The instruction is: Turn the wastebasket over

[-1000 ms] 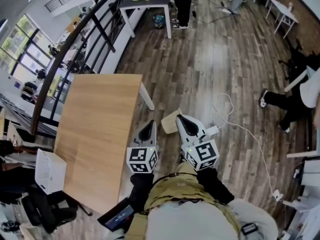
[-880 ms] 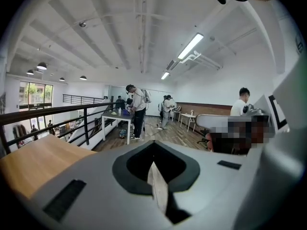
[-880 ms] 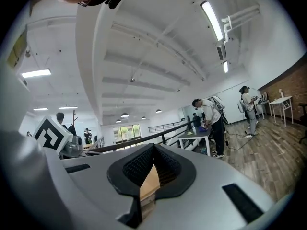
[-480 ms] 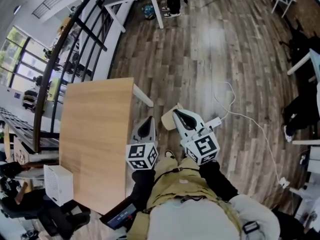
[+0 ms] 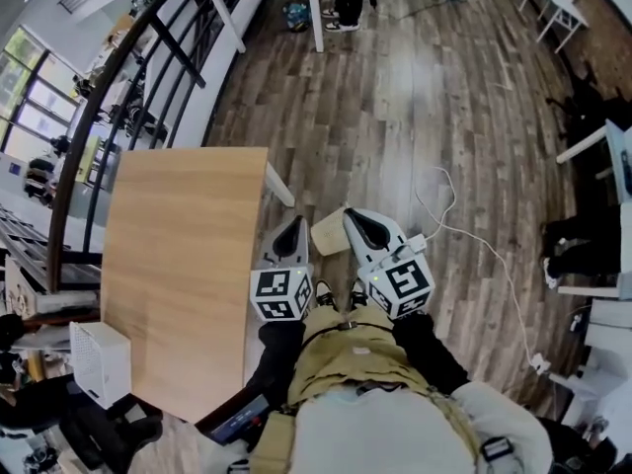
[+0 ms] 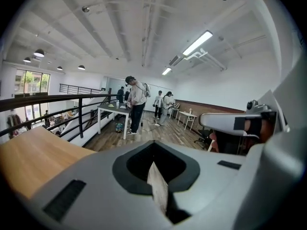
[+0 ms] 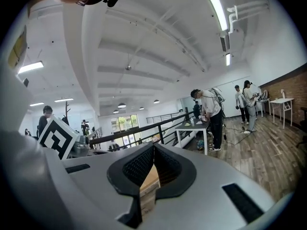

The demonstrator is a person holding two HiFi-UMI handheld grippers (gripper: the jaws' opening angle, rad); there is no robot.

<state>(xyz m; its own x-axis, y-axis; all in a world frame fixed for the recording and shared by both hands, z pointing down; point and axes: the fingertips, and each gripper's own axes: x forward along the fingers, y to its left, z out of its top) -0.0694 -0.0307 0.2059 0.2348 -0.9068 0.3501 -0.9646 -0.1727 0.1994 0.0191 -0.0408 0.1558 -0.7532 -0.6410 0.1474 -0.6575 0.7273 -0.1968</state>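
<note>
A tan wastebasket (image 5: 329, 231) lies on the wooden floor beside the table's leg, seen only in the head view. My left gripper (image 5: 289, 227) is held just left of it and my right gripper (image 5: 353, 216) just right of it, both well above the floor. Neither touches it. In the left gripper view the left gripper (image 6: 153, 163) has its jaws together with nothing between them. The right gripper (image 7: 153, 164) is likewise shut and empty in its own view. Both point out across the room, slightly downward.
A light wooden table (image 5: 178, 265) stands at my left, with a white box (image 5: 99, 363) beyond its near corner. A white cable (image 5: 464, 235) runs over the floor at right. A black railing (image 5: 148, 57) borders the left side. People stand by a grey table (image 6: 112, 110) further off.
Both grippers have moved a little forward together along the table's edge, and sunk slightly. They stay shut. The tan wastebasket lies where it was.
</note>
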